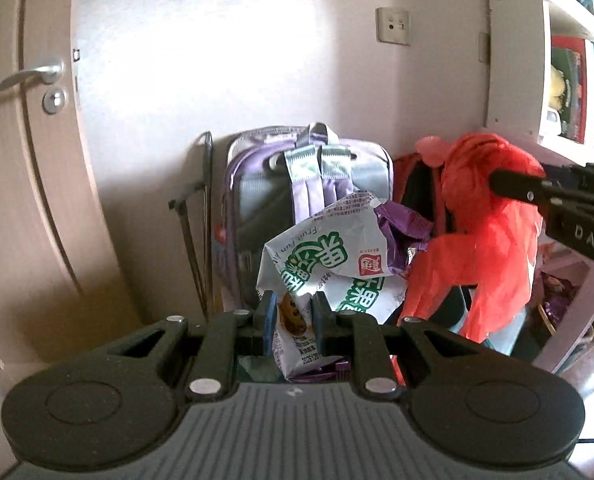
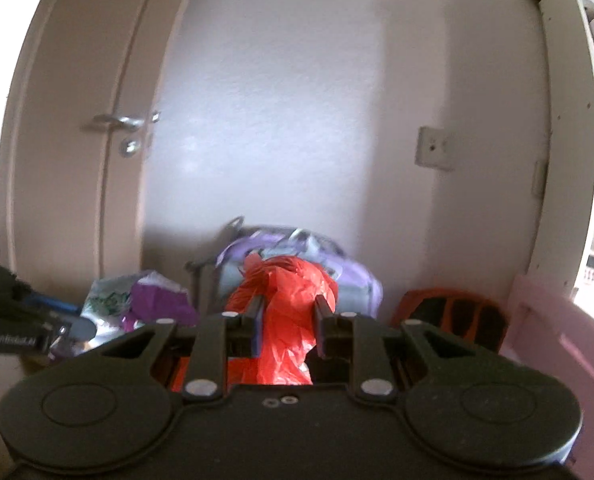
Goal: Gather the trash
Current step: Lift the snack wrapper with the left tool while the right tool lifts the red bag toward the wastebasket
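Jaws: left gripper (image 1: 293,314) clamped on snack wrappers (image 1: 329,256), lower centre; right gripper (image 2: 287,312) clamped on red plastic bag (image 2: 287,300), hanging right of wrappers, just beside them.

The left gripper (image 1: 293,312) holds a crumpled white-and-green snack wrapper (image 1: 329,256) with a crinkled purple foil wrapper (image 1: 401,224) bunched behind it, and to their right the right gripper (image 2: 288,312) holds a bunched red plastic bag (image 1: 485,216) at about the same height. Behind both, a lilac fabric backpack (image 1: 257,184) stands against the white wall (image 1: 237,60), with an orange-and-black backpack (image 2: 453,316) just to its right. A beige wooden door (image 1: 25,200) stands left of the wall, a white bookshelf (image 1: 513,60) at its right end, and a beige wall socket (image 1: 393,26) sits on the wall near the bookshelf.
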A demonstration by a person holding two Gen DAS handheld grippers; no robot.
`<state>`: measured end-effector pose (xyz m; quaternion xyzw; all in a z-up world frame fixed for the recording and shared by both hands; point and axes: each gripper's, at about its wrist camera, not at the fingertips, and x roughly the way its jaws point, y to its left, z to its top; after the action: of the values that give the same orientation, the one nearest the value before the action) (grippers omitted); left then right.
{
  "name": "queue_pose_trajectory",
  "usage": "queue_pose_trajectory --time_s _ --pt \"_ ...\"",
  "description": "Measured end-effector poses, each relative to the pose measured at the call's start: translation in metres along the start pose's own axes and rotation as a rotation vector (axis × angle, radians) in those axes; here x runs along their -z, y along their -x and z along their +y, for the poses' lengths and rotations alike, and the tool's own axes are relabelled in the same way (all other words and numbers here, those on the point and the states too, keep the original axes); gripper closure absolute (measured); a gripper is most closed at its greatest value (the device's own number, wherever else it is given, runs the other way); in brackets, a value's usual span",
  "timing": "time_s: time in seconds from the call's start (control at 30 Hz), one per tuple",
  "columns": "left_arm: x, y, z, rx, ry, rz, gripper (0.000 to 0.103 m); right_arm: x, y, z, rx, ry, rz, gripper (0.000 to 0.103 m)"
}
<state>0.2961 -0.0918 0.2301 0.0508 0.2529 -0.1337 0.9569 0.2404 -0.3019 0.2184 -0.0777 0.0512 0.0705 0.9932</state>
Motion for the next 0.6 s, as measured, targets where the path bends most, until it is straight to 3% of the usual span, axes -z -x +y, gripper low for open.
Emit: queue_pose_trajectory --time_s 0.27,0.4,0.6 --pt "-0.027 -0.061 -0.015 -0.043 -0.027 0.026 0.084 0.004 -0.068 -0.025 0.08 -0.001 0.031 0.08" --pt "-0.026 -0.097 -0.025 -0.062 -0.066 0.075 0.084 0.017 -0.107 -0.032 0.025 -0.018 0.181 0.08" --pt "-0.021 -0.137 -0.036 -0.066 -0.117 0.125 0.084 0.041 -0.141 -0.033 -0.018 0.004 0.292 0.08"
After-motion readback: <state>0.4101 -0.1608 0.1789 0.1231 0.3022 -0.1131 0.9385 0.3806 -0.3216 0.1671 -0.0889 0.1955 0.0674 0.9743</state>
